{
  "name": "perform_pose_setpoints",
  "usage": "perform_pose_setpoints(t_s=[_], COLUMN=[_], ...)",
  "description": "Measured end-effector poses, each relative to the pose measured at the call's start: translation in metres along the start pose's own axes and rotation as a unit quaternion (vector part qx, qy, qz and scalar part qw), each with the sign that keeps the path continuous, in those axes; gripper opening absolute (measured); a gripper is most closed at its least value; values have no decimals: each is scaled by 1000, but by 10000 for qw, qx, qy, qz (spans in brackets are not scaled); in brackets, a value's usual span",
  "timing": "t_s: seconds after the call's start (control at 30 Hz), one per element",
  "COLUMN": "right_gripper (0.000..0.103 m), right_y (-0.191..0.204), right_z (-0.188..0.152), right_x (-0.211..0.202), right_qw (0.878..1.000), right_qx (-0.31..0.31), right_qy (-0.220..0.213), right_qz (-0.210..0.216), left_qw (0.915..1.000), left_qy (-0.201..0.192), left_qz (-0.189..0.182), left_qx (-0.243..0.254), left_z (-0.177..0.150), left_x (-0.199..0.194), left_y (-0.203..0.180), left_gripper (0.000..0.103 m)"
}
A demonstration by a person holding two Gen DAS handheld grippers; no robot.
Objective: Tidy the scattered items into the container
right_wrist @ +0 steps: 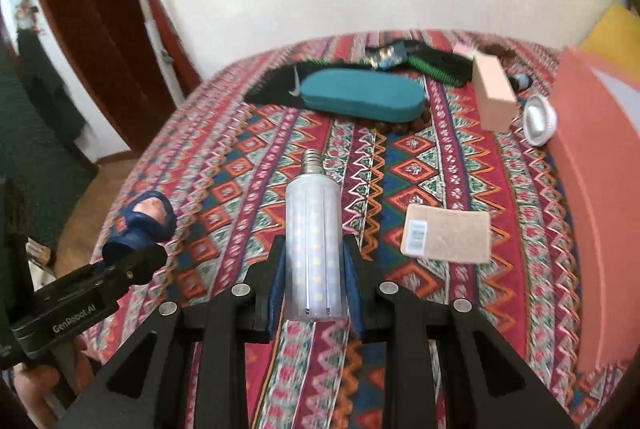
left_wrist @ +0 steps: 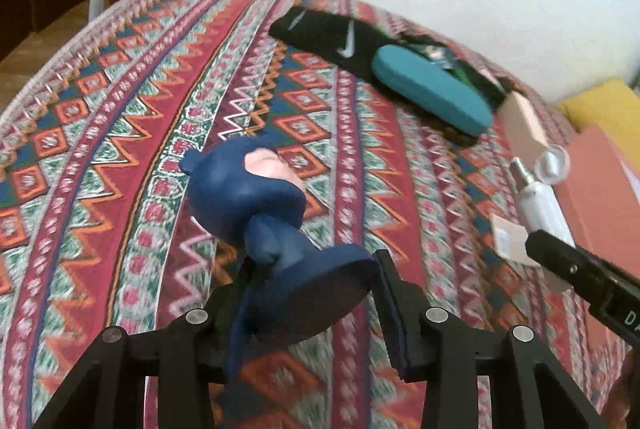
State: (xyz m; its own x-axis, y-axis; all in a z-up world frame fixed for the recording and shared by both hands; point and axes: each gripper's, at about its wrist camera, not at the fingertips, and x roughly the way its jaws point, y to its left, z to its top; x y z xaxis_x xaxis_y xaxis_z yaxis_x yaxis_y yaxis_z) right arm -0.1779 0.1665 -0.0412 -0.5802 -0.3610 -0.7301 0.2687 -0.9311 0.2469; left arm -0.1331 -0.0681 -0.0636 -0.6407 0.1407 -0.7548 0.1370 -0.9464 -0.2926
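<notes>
Both grippers are loaded for the orange box (right_wrist: 600, 197): the left gripper (left_wrist: 308, 309) clamps the figurine (left_wrist: 256, 209), the right gripper (right_wrist: 314, 269) clamps the bulb (right_wrist: 314, 241) (lengthwise, base forward), both held left of the box.

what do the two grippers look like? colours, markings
Both are matte black with angular, cut-out linkage arms and round silver pivot pins. The left gripper and right gripper carry dark blue pads on the fingers. White "GenRobot.AI" lettering runs along the left one's side in the right wrist view. No cables or sleeves visible.
</notes>
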Motion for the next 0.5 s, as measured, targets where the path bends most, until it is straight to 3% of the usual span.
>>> perform_pose_setpoints(t_s=[0.2,0.4,0.5], right_gripper=[28,28,28], right_y=[4,-4,-14], right_z=[-17,-19,-20], right_x=[-56,-104,-126], right_qw=[9986,9938,9904], right_qx=[-136,-215,-177], right_qy=[-505,-1054,-1299], right_qz=[-57,-282,-448], left_qw=[9979,9924,9886], left_qy=[-489,-815,-920], left_qz=[-81,-397,-478], left_qx=[415,837,1096], left_z=[-5,-6,-5], left_x=[-50,-81,-87], left_y=[-37,-77,-101], left_gripper=[46,46,38])
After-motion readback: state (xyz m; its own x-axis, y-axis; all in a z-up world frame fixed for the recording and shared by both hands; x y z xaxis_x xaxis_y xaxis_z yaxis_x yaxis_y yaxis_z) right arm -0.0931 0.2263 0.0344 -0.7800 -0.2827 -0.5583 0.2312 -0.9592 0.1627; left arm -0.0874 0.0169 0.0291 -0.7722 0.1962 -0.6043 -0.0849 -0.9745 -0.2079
